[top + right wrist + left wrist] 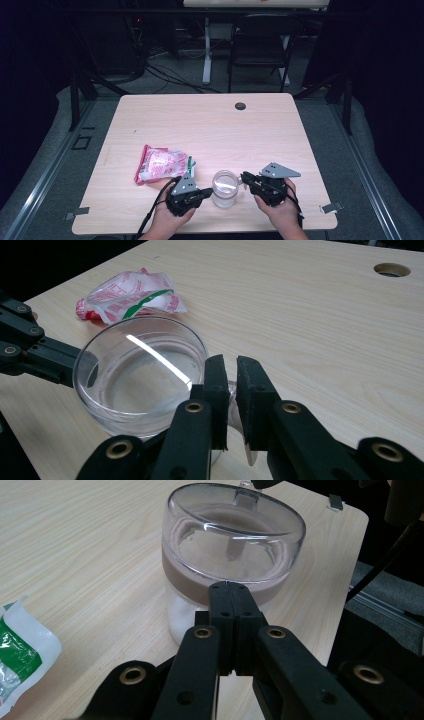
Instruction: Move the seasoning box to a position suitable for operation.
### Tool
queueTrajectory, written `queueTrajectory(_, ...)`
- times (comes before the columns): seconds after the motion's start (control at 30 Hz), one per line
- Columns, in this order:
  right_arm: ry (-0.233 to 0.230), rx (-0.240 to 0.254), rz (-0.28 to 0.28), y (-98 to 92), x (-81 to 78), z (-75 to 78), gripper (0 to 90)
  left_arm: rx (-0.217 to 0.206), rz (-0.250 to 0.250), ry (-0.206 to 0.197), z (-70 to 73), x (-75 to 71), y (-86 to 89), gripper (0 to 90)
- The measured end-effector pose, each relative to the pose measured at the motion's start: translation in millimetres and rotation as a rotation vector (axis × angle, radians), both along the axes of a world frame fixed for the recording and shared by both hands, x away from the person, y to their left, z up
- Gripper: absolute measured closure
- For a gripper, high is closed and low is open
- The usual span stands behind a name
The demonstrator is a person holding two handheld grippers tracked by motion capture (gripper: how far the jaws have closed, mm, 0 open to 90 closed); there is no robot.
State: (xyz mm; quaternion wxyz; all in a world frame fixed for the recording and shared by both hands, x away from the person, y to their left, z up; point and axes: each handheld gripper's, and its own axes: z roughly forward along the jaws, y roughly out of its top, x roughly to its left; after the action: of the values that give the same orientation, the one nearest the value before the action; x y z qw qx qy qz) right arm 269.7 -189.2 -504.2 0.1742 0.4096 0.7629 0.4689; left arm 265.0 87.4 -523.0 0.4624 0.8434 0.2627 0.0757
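A clear, empty-looking cup with a small handle stands upright near the table's front edge, between my two grippers. My left gripper is shut with nothing in it, and its tips rest against the cup's near wall. My right gripper reaches in from the other side. Its jaws straddle the cup's clear handle with a narrow gap, and the pads do not visibly press on it. In the right gripper view the left gripper shows beyond the cup.
A crumpled red, white and green packet lies left of the cup. A round cable hole sits near the table's far edge. A chair and desk legs stand beyond the table.
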Motion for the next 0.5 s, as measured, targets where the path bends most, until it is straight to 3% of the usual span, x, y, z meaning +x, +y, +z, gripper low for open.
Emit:
queueTrajectory(0.23,-0.026,-0.014,0.018,1.4,-4.3,2.7,74.6,0.004,-0.002,-0.014,3.4,0.7,-0.4,90.0)
queueTrajectory(0.33,-0.024,-0.019,0.053,0.9,-8.4,5.5,69.4,-0.005,0.003,0.001,5.2,1.6,-0.7,90.0)
queueTrajectory(0.5,-0.025,-0.030,0.097,1.4,-15.8,5.6,62.5,-0.016,0.001,-0.006,8.2,1.0,-3.9,89.5)
